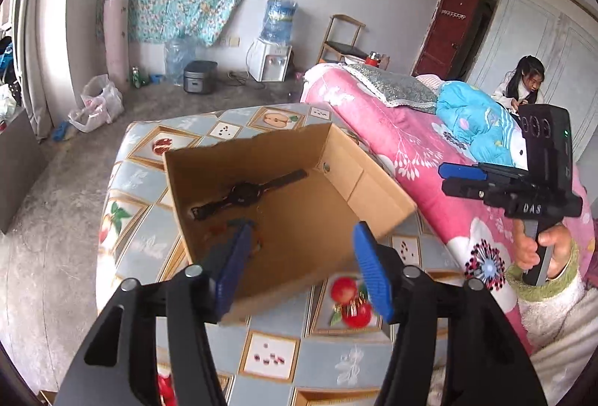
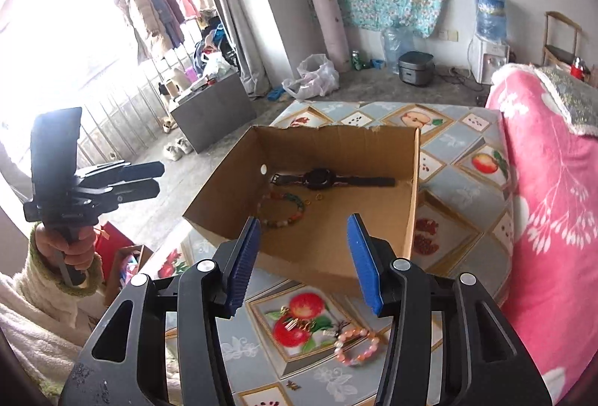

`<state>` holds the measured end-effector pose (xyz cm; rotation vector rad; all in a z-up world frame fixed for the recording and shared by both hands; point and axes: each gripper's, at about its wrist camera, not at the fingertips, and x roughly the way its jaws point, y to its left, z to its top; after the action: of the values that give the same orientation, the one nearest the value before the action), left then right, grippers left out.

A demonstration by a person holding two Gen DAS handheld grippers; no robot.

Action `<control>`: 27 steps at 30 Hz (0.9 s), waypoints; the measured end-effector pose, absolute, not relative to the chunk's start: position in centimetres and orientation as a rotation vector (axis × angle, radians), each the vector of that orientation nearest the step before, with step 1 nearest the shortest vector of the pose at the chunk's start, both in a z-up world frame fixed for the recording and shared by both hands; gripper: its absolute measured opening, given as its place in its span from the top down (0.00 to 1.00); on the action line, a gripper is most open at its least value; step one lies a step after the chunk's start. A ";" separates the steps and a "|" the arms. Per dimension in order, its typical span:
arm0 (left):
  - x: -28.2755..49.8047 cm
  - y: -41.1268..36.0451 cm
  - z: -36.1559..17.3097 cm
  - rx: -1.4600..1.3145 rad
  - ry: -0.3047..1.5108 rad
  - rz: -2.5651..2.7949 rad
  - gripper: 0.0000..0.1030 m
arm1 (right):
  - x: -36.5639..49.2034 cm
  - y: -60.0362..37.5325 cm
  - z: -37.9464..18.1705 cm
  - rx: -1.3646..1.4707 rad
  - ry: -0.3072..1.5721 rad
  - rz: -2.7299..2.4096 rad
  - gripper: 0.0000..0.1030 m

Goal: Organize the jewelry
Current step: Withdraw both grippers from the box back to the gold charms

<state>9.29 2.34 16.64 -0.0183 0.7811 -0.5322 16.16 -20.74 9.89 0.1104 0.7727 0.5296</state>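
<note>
An open cardboard box stands on the fruit-patterned table. Inside lie a black wristwatch, a multicoloured bead bracelet and small gold rings. The watch and box also show in the left wrist view. On the table in front of the box lie a pink bead bracelet and a small gold piece. My right gripper is open and empty above the box's near edge. My left gripper is open and empty over the box.
A bed with a pink floral blanket borders the table on the right. A person sits at the far end of the bed. A water dispenser, rice cooker and plastic bags are on the floor beyond.
</note>
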 end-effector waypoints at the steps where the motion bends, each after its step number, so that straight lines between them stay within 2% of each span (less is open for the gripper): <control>1: 8.0 2.6 16.2 -0.020 0.770 -0.541 0.40 | 15.6 -20.9 9.5 0.132 0.777 0.535 0.55; 3: 6.1 3.2 15.2 -0.029 0.767 -0.534 0.34 | 14.4 -21.0 8.0 0.173 0.794 0.534 0.55; 11: 3.8 1.9 7.3 -0.023 0.872 -0.495 0.33 | 12.1 -20.4 1.8 0.276 0.922 0.464 0.56; 20: 4.0 -3.4 0.3 0.203 0.889 -0.482 0.33 | 13.0 -18.7 -3.5 0.363 1.063 0.458 0.71; 27: 4.2 -5.4 -1.4 0.255 0.882 -0.491 0.33 | 13.6 -19.4 -4.6 0.377 1.102 0.405 0.85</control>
<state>4.18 -5.45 -1.44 0.2552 0.8819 -0.4911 13.64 -19.44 -4.64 0.3772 1.1022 0.4047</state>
